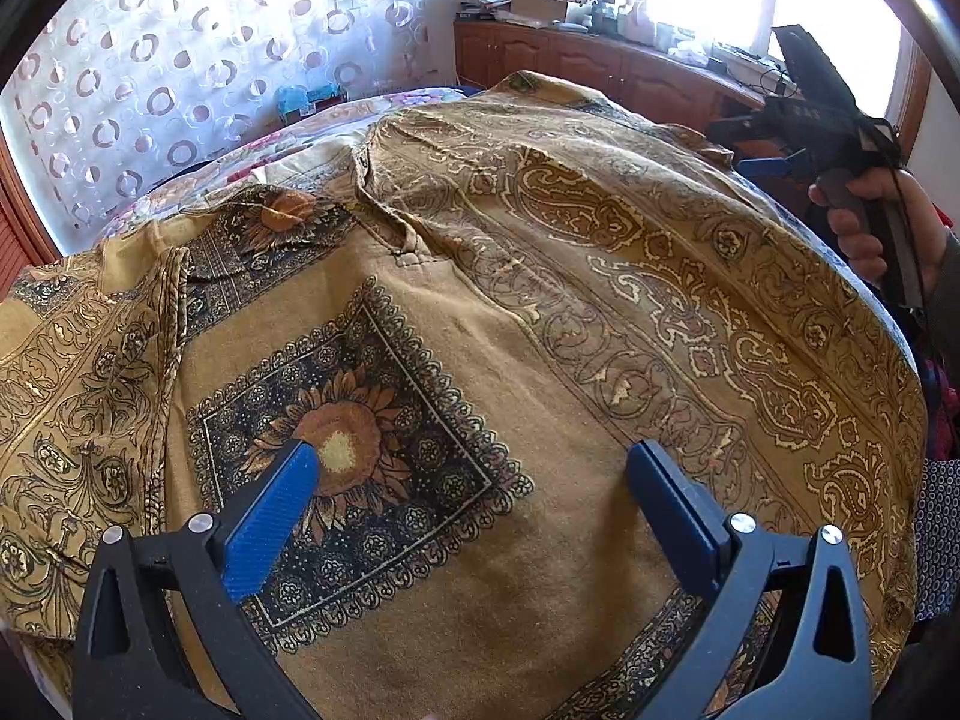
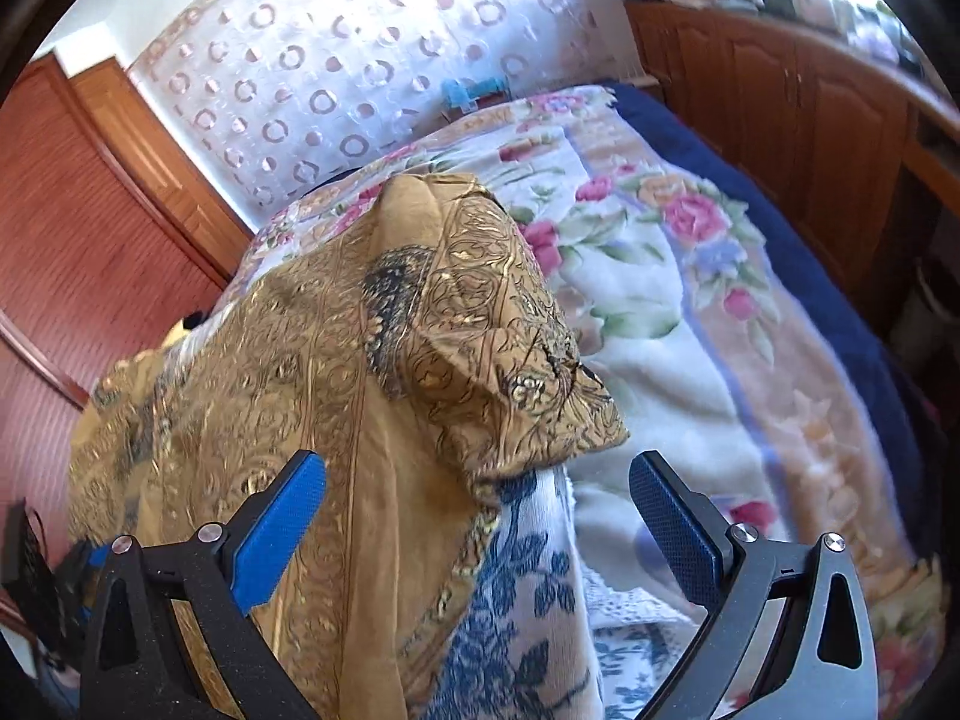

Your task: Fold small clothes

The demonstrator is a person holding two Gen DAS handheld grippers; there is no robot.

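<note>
Garment (image 1: 540, 312) lies spread across the bed (image 2: 660, 324), flattened for folding. Left gripper (image 1: 474, 474) hovers above its sunflower print, jaws apart and empty. Right gripper (image 2: 480, 480), jaws also apart, aims at a rumpled corner.

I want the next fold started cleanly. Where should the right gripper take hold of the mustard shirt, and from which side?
Probably the loose folded corner of the shirt that juts out over the floral blanket. It is an edge, slightly lifted, so one finger can slip under it. Come in from the blanket side. The right gripper is open just in front of it, holding nothing.

Garment (image 1: 540, 300) lower hem cut off; windowsill clutter (image 1: 600, 12) indistinct.
</note>
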